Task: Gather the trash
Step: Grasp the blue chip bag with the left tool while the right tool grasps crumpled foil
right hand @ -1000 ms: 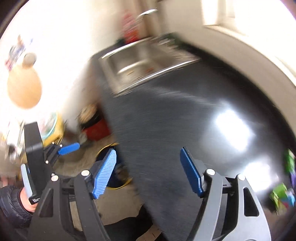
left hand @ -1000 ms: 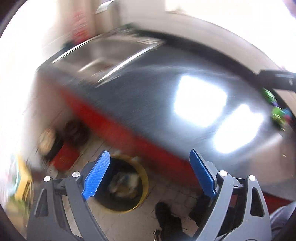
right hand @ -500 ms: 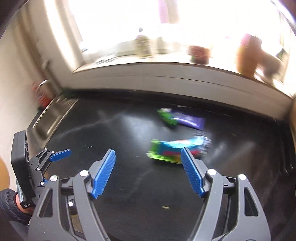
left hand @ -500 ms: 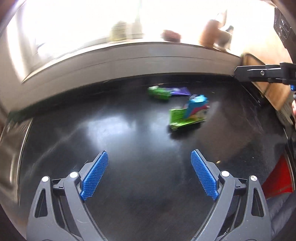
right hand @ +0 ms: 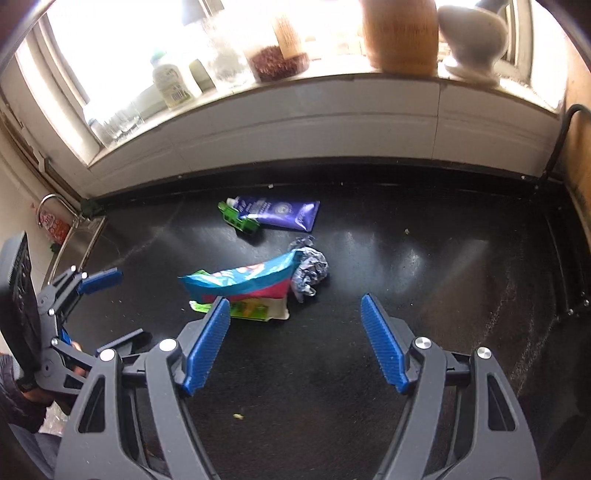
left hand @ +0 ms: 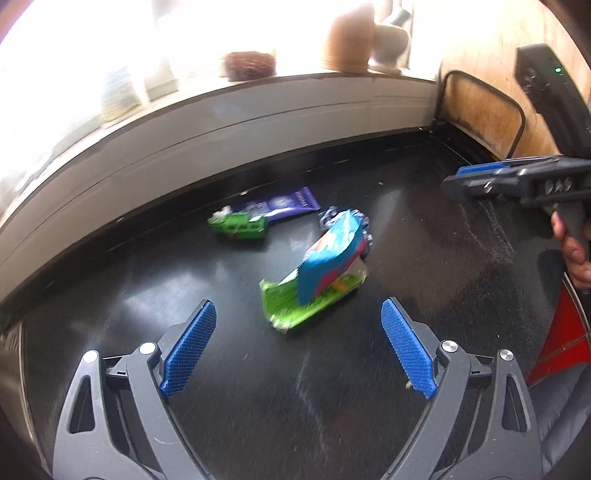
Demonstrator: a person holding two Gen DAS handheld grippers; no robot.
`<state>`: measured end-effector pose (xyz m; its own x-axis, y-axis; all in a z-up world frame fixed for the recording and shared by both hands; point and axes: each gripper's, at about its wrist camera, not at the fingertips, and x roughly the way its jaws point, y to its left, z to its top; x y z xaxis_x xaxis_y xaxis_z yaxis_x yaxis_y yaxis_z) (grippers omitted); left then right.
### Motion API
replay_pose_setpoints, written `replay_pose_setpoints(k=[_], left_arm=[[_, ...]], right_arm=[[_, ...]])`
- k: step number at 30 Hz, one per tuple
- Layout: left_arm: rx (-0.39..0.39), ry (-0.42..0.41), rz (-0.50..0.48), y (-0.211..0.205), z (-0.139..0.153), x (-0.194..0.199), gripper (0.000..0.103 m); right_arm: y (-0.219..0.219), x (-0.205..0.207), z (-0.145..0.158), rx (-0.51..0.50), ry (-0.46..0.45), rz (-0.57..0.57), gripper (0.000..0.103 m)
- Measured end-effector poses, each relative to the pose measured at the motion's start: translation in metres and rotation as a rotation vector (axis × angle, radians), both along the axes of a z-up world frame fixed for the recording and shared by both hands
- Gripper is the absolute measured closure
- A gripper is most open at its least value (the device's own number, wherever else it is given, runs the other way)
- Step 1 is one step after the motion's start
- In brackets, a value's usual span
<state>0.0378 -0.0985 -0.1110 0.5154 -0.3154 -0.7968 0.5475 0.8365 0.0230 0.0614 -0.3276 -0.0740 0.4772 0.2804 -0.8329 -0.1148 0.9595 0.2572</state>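
Note:
Trash lies on the black counter (right hand: 424,295). A blue and pink snack bag (left hand: 328,258) (right hand: 243,280) rests on a flat green wrapper (left hand: 291,314) (right hand: 251,309), with crumpled foil (right hand: 310,269) at its far end. Farther back lie a small green carton (left hand: 240,225) (right hand: 240,220) and a purple tube (left hand: 288,203) (right hand: 284,212). My left gripper (left hand: 297,302) (right hand: 110,308) hangs open just short of the snack bag. My right gripper (right hand: 294,299) (left hand: 469,181) is open too, its left finger over the green wrapper's near edge. Neither holds anything.
A steel sink (right hand: 79,236) with a tap (right hand: 51,201) is at the counter's left end. The window sill (right hand: 295,92) behind carries bottles, a wooden vase (right hand: 400,33) and a white vase (right hand: 472,33). A wooden board (left hand: 480,103) in a black rack stands at the right end.
Both views swung from the sink and a floor bin across to the counter's trash, then drew closer to it. Both grippers stayed open.

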Motion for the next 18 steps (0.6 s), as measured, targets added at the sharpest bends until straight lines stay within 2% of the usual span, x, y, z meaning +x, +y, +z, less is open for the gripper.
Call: replay_pose_setpoints(k=[6, 10, 13, 15, 17, 18], left_arm=[[0.057, 0.029, -0.131, -0.040, -0.028, 0.037, 0.015], [0.077, 0.074, -0.168, -0.057, -0.047, 0.061, 0.015], [0.063, 0.126, -0.185, -0.065, -0.059, 0.075, 0.027], [0.059, 0.155, -0.195, -0.069, -0.064, 0.079, 0.048], [0.057, 0.170, -0.206, -0.071, -0.067, 0.080, 0.055], [0.052, 0.171, -0.208, -0.071, -0.065, 0.078, 0.066]], right_arm=[[-0.009, 0.030, -0.035, 0.015, 0.075, 0.072, 0.032], [-0.012, 0.042, -0.052, 0.016, 0.108, 0.115, 0.032], [-0.010, 0.052, -0.064, 0.016, 0.129, 0.141, 0.032], [-0.008, 0.060, -0.074, 0.019, 0.147, 0.156, 0.032], [-0.006, 0.069, -0.083, 0.030, 0.163, 0.168, 0.033], [-0.006, 0.073, -0.086, 0.036, 0.171, 0.173, 0.033]])
